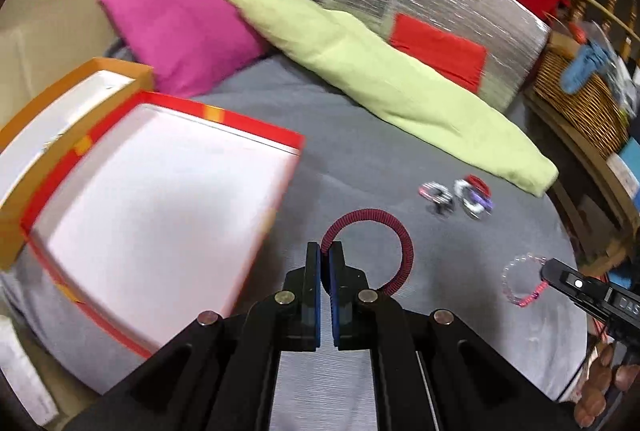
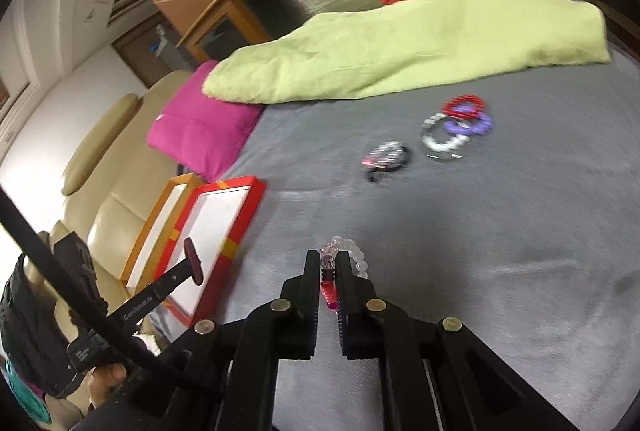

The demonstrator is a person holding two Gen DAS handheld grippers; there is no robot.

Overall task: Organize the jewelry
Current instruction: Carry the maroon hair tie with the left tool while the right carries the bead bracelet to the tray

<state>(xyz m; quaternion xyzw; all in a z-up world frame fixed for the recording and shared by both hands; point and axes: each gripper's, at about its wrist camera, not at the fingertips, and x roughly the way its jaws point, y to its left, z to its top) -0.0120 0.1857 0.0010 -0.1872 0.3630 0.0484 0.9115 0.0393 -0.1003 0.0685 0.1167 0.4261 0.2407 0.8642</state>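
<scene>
My left gripper (image 1: 325, 251) is shut on a dark red coiled bracelet (image 1: 396, 235), which loops up and right of the fingertips above the grey bed cover. It hangs just right of a red-rimmed box (image 1: 256, 127) with a white inside. My right gripper (image 2: 329, 259) is shut on a clear and pink beaded bracelet (image 2: 354, 251). In the left wrist view that beaded bracelet (image 1: 516, 271) dangles from the right gripper (image 1: 546, 269). The right wrist view shows the left gripper (image 2: 192, 261) with the coiled bracelet over the red-rimmed box (image 2: 240, 215). Several more bracelets (image 1: 456, 195) (image 2: 444, 131) lie on the cover.
An orange-rimmed box (image 1: 120, 65) (image 2: 160, 215) sits behind the red one. A green pillow (image 1: 380, 79) (image 2: 400, 43), a pink pillow (image 1: 180, 27) (image 2: 200, 119) and a silver cushion (image 1: 432, 11) with a red patch line the bed's far side. A wicker basket (image 1: 584, 103) stands at right.
</scene>
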